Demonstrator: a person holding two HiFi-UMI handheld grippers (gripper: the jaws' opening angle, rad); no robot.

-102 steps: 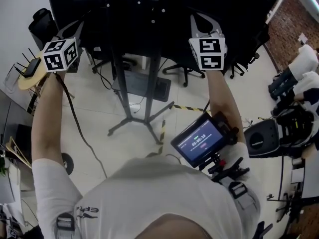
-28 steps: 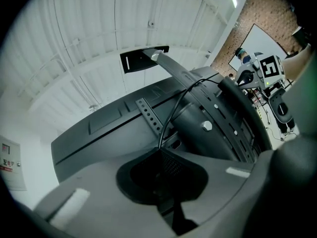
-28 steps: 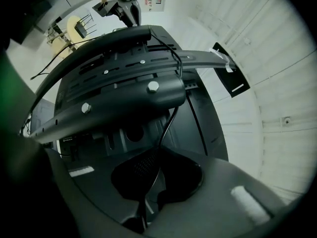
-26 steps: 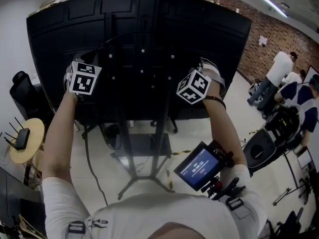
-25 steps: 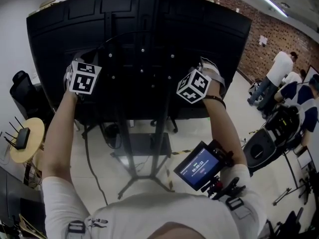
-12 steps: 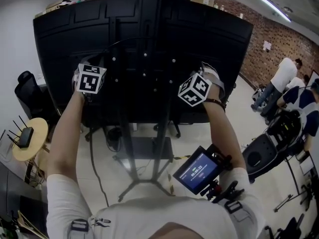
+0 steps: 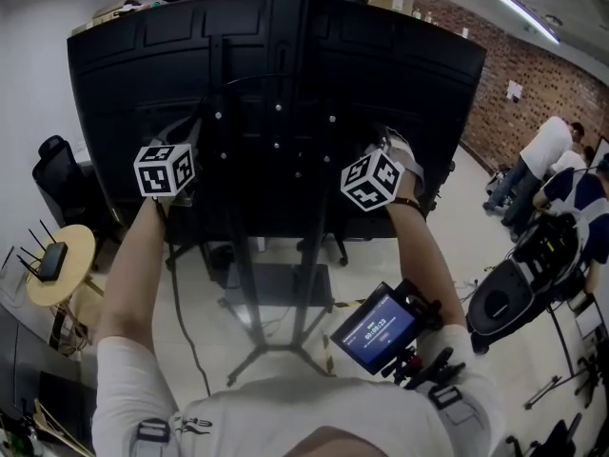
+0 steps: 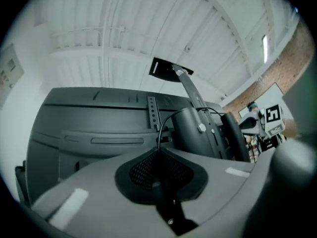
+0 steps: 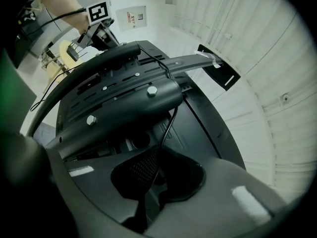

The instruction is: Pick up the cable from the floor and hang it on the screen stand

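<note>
I face the back of a big black screen [image 7: 381,65] on its stand [image 7: 233,255]. The thin black cable [image 7: 175,284] hangs from my left gripper [image 7: 188,139] down to the floor. In the left gripper view the left gripper [image 8: 159,152] is shut on the cable [image 8: 163,125], which arcs over the mount bracket [image 8: 195,133]. In the right gripper view the cable [image 9: 171,123] drops off the bracket [image 9: 124,103] into my right gripper [image 9: 156,157]. Its jaws have just been opening; the cable still lies between them, against one pad, with a narrow gap beside it. In the head view that gripper [image 7: 385,139] is at the screen's right.
A round wooden side table [image 7: 57,265] with a router and a black office chair [image 7: 57,169] stand at the left. The stand's legs [image 7: 276,350] spread on the floor below. People [image 7: 557,150] and black equipment [image 7: 519,298] are at the right. A phone [image 7: 379,329] is strapped to the right forearm.
Both grippers have risen from beside the stand's pole to the screen's back. In the last second the left gripper rolled and sank a little; the right one stayed put.
</note>
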